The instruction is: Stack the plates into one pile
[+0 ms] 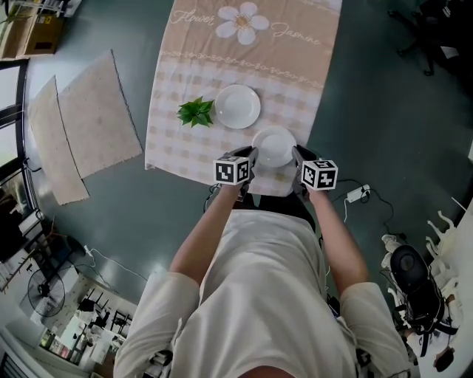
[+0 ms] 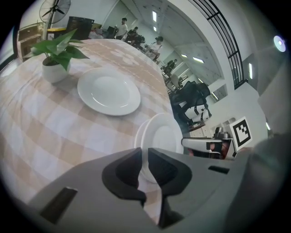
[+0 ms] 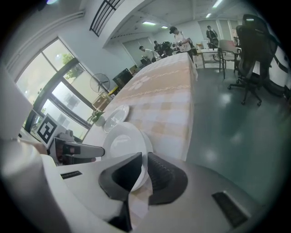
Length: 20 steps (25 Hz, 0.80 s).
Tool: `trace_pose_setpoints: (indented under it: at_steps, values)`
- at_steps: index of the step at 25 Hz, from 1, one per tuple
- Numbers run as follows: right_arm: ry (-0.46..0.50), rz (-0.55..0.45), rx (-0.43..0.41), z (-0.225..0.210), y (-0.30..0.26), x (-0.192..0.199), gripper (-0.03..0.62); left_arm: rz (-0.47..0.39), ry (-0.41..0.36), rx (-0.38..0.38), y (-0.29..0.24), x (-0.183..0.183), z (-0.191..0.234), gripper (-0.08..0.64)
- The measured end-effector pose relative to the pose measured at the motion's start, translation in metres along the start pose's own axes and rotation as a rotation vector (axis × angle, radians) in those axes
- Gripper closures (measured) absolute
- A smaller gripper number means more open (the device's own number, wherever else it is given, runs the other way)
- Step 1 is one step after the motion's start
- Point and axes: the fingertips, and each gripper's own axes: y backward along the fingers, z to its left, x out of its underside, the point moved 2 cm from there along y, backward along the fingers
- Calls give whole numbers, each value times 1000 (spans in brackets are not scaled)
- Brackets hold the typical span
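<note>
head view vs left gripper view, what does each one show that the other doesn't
Head view only: the floor mats and the tablecloth's flower print. Left gripper view only: the left gripper's jaws closed on the near plate's rim, and people in the background. Both: the right gripper, the far plate and the plant.

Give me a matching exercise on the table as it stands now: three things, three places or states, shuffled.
Things:
1. near plate
2. far plate
3. potted plant

Places or states:
A. stands just left of the far plate
B. lies free on the cloth, no gripper on it
C. pinched at opposite rims by the left gripper and the right gripper

Pairs: 1-C, 2-B, 3-A
</note>
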Motion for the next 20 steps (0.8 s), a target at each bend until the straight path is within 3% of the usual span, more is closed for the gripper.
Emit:
trace_pose_setpoints:
  at_steps: [6,9,13,20]
  values:
    - [91,17,36,1,-4,-7,531,5,-30,-28,-2,3,1,499]
    - [118,29,42,5,-9,-6,478,16,-62,-4,-4,5,-6,386]
    - [167,14,58,10,-10,-10,440,34,-98,-2,-2,9,-7,362]
    - [224,4,57,14,-9,-21,437,2,-79,12,9,6,0,356]
